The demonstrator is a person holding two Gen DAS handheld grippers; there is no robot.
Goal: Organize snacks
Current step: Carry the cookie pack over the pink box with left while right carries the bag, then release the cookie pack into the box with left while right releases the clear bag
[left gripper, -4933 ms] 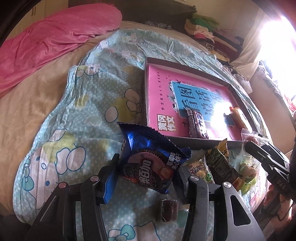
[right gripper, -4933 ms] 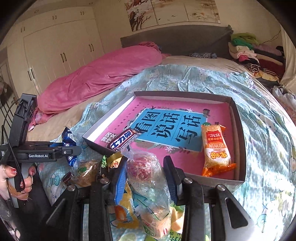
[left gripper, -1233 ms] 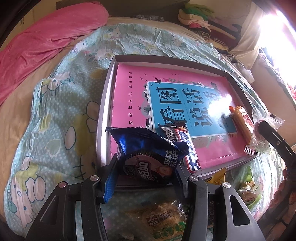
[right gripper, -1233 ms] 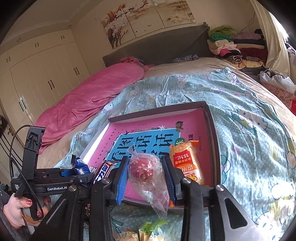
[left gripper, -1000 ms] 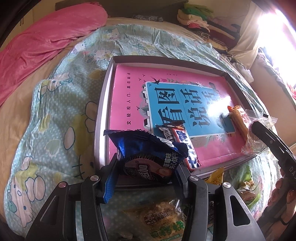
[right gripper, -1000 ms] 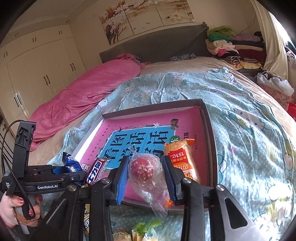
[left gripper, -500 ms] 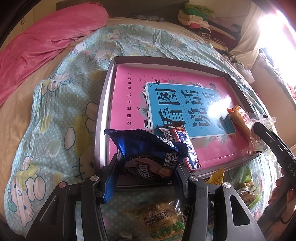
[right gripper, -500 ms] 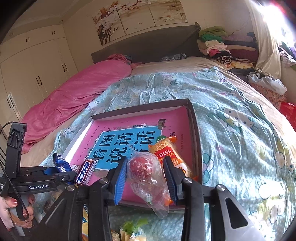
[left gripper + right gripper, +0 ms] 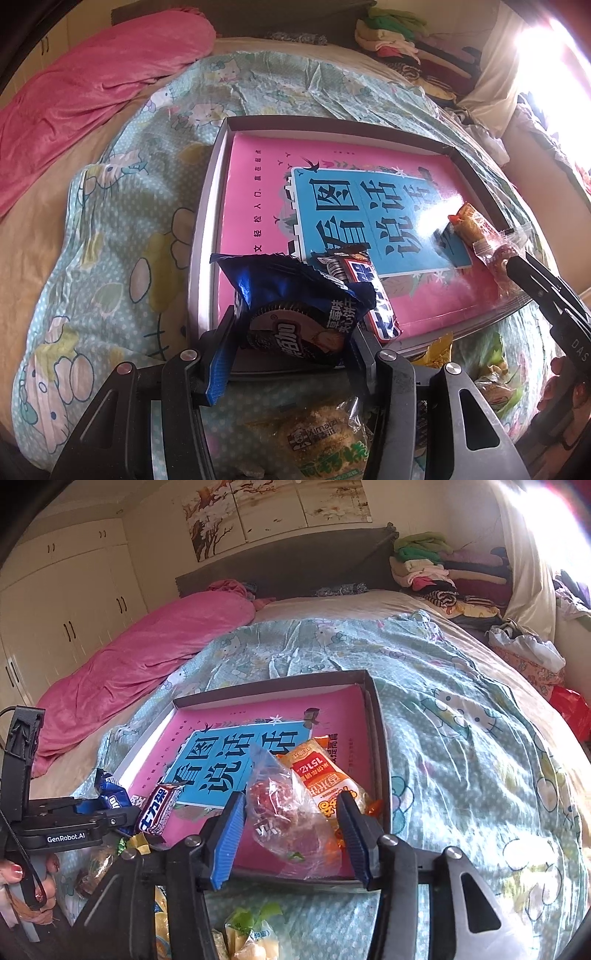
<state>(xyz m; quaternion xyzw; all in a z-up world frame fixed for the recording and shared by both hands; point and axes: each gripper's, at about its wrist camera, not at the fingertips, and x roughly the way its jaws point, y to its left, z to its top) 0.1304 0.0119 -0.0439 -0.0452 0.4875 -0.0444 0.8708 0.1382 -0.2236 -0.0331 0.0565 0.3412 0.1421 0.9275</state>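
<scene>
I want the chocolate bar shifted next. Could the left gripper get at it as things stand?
Probably not yet: the left gripper is shut on the blue cookie packet, which also overlaps the chocolate bar in the box. It must release first.

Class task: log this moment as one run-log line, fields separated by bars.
left tool: shut on blue cookie pack | right tool: open, clear candy bag released over box
</scene>
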